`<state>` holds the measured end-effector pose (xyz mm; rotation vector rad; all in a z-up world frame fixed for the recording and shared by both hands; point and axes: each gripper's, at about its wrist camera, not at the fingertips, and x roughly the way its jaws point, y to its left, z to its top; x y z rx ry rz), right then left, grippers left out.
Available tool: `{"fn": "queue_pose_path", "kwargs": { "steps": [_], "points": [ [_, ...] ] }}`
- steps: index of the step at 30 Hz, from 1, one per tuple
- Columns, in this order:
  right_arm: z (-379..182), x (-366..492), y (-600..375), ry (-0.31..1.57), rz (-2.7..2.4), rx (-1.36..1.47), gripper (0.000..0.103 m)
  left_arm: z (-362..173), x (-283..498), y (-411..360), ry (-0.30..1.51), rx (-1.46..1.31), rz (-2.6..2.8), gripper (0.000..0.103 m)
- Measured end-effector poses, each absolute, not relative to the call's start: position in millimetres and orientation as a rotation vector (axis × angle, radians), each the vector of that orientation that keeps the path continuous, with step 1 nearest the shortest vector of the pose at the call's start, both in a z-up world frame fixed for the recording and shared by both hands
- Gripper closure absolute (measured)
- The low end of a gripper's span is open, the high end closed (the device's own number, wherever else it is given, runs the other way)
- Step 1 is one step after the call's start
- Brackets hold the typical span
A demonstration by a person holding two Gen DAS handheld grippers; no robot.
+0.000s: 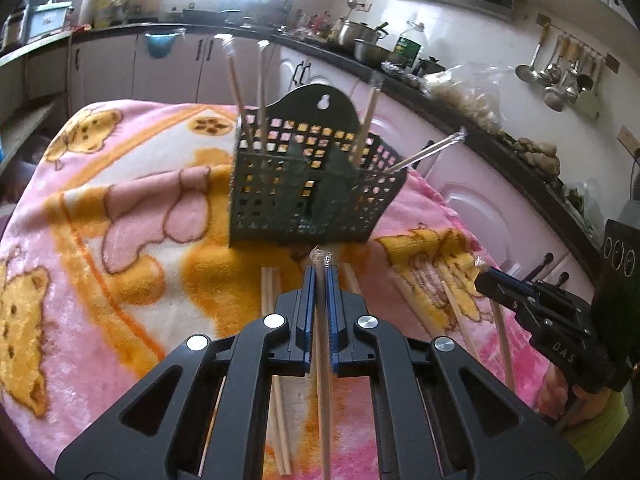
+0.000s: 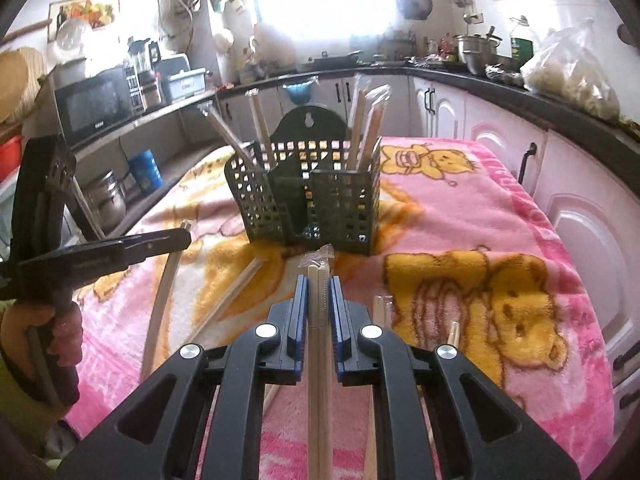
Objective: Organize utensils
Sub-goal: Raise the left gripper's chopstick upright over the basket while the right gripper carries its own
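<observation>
While both my tongs, left (image 1: pixel 320 276) and right (image 2: pixel 319 280), clench wrapped chopstick pairs (image 1: pixel 322 320) (image 2: pixel 319 312) lying along their fingers, the basket (image 1: pixel 308 184) stands just ahead on the blanket (image 1: pixel 120 200); the left seems nearer.

Left gripper (image 1: pixel 320 276) levelled forward, both blue-padded fingers (image 1: pixel 307 304) drawn close on a wrapped chopstick pair (image 1: pixel 322 344) running lengthwise between them, its tip poking just past the fingertips. Right gripper (image 2: pixel 319 286) likewise narrowed around its own chopstick pair (image 2: pixel 319 332). Gripped at the handle by a hand (image 2: pixel 40 344), low behind the left fingers.
</observation>
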<state>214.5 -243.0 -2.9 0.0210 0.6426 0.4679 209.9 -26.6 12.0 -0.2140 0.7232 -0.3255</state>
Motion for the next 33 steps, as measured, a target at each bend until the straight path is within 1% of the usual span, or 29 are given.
{"fn": "queue_pose_path", "kwargs": {
  "steps": [14, 23, 33],
  "points": [
    [33.4, 203.7, -270.2, 0.474, 0.48, 0.138, 0.092, 51.3, 209.0, -50.6, 0.615, -0.186, -0.348, 0.102],
    [56.1, 216.1, -276.2, 0.367, 0.493, 0.219, 0.092, 76.0, 216.4, -55.3, 0.563, -0.183, -0.364, 0.102],
    [80.9, 239.1, -258.0, 0.277, 0.484, 0.241, 0.092, 106.6, 231.0, -46.3, 0.5, -0.174, -0.352, 0.102]
  ]
}}
